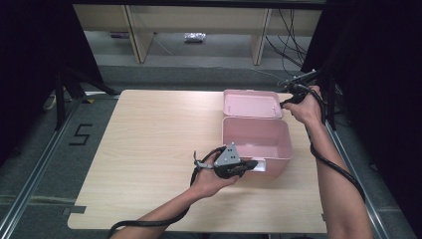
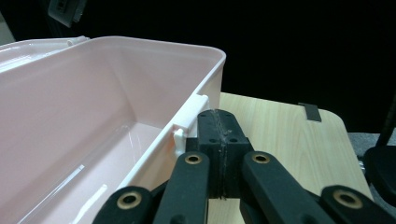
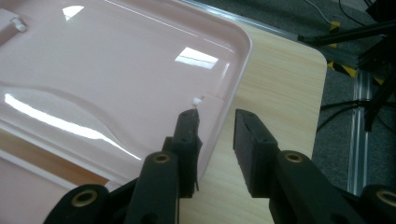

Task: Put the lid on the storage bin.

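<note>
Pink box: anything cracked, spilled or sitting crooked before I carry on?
Nothing stands out. The pink box sits square on the table, its inside bare and dry, with its lid folded back flat behind it. The left gripper is shut beside the white latch; the right gripper stands open over the lid's edge.

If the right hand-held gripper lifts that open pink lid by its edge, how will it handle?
The lid looks like thin glossy plastic: probably light, likely stiff, maybe slippery between the pads. The empty box might shift with it.

txt: "5" | on: floor, left of table
</note>
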The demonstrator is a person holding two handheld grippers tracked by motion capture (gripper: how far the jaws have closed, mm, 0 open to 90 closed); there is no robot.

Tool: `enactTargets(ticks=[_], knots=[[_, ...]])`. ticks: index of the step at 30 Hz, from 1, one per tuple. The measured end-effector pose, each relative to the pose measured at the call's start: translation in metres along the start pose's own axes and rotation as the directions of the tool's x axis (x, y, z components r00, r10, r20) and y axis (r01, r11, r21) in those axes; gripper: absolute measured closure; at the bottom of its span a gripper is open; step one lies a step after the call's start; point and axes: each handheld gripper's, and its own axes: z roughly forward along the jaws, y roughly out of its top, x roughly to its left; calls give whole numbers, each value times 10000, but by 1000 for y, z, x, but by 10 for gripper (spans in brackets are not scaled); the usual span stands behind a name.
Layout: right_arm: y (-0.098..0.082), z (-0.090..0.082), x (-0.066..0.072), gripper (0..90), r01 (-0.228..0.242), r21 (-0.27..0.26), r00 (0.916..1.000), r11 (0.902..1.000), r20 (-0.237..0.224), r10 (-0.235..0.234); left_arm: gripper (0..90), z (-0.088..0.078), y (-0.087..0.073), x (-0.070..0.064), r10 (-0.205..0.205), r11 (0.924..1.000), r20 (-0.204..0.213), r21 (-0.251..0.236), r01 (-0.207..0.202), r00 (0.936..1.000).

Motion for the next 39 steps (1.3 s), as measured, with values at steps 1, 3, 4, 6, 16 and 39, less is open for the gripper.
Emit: enactTargets(ticks=[1, 3, 4, 6, 16, 39], knots=[[1, 2, 0, 712, 56, -29, 9999, 10000, 95, -55, 896, 1, 0, 0, 92, 9999, -10, 93, -92, 10000], [1, 5, 3, 712, -138, -99, 9999, 9999, 52, 139, 896, 3, -1, -1, 171, 9998, -37, 132, -171, 9998], [2, 4, 3, 711, -204, 92, 9998, 9997, 42, 204, 897, 4, -1, 0, 217, 9997, -93, 133, -216, 9997], [3, 5, 1, 712, -85, 44, 9999, 10000, 93, 84, 897, 6, -3, 0, 208, 9997, -96, 97, -207, 9997], [9, 13, -5, 704, -572, 183, 9980, 9982, 273, 567, 898, 11, -8, -3, 281, 9996, -89, -15, -281, 9996], [20, 43, -10, 747, -1204, 438, 9919, 9918, 467, 1184, 899, 14, -8, -4, 37, 9999, -312, 110, -34, 9995]])
